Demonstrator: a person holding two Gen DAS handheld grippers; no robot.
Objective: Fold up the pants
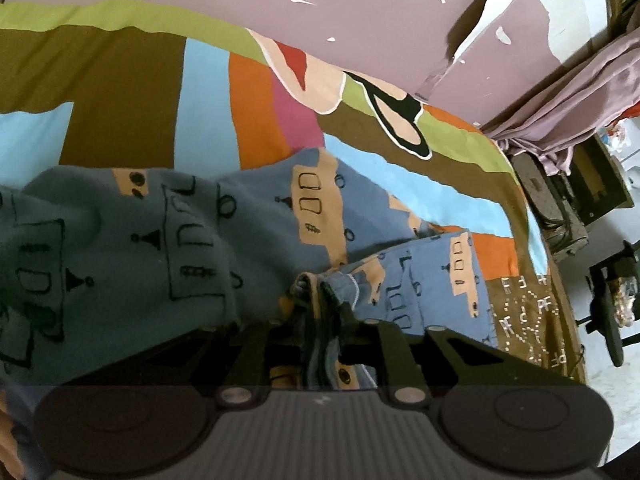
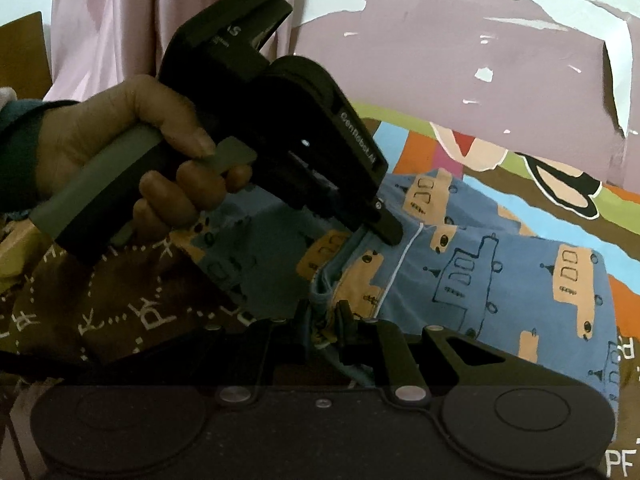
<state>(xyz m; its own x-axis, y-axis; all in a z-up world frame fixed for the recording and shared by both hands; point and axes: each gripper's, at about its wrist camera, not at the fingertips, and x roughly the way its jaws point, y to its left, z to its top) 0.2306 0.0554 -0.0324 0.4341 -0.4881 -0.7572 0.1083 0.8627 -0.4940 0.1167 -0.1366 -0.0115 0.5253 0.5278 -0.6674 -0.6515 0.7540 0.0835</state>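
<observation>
Pants (image 1: pixel 256 216) lie on the bedspread (image 1: pixel 120 92), edge bunched between both grippers' clenched jaws.

Lived-in home, most likely a bedroom. Bed (image 1: pixel 520 184) covered with a patchwork-print bedspread (image 1: pixel 208 92) in bright colour blocks, patterned pants (image 1: pixel 248 216) laid out on it. Mauve wall (image 1: pixel 380 12) behind, paint peeling away in white patches. Pink curtain (image 2: pixel 120 20) hanging at the bed's side. Dark, worn household clutter (image 1: pixel 560 216) standing on a pale floor (image 1: pixel 612 280) beyond the bed's edge. Nothing of a shop, lab or office about the furnishings.
</observation>
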